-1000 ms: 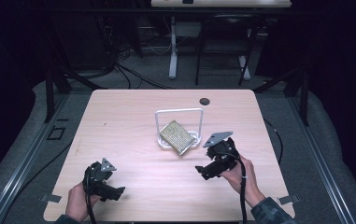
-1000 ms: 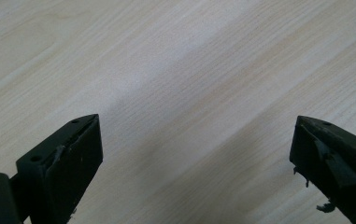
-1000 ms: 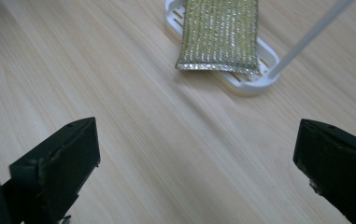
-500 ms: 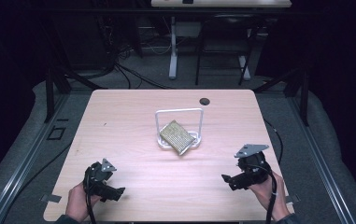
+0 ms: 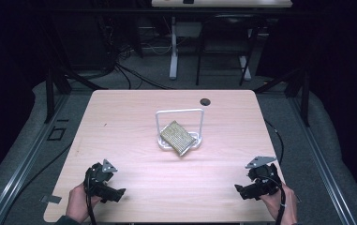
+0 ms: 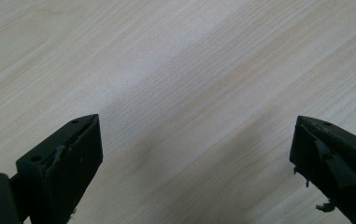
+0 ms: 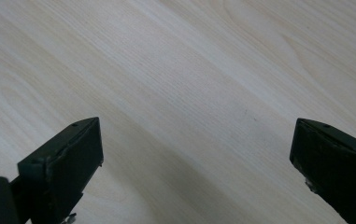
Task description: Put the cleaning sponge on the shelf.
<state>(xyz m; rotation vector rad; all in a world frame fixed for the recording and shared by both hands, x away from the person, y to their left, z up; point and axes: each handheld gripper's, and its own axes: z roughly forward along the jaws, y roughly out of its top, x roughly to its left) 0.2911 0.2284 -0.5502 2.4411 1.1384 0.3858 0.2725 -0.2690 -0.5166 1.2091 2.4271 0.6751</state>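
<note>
High view, right hand-held gripper (image 5: 242,191) low, jaws apart

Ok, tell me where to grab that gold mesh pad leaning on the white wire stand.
Probably take the gold mesh pad by its lower corner, which juts out past the white wire stand toward the person. Come in from the near side with the right claw, jaws across the thin slab; the frame blocks the far side.

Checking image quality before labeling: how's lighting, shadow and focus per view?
High view: table evenly lit, surroundings near black, mesh pad and rack a bit soft. Left gripper view: wood grain sharp, a soft diagonal shadow between the open fingers. Right gripper view: same, broad shadow band, fingers slightly blurred up close, no glare.
</note>
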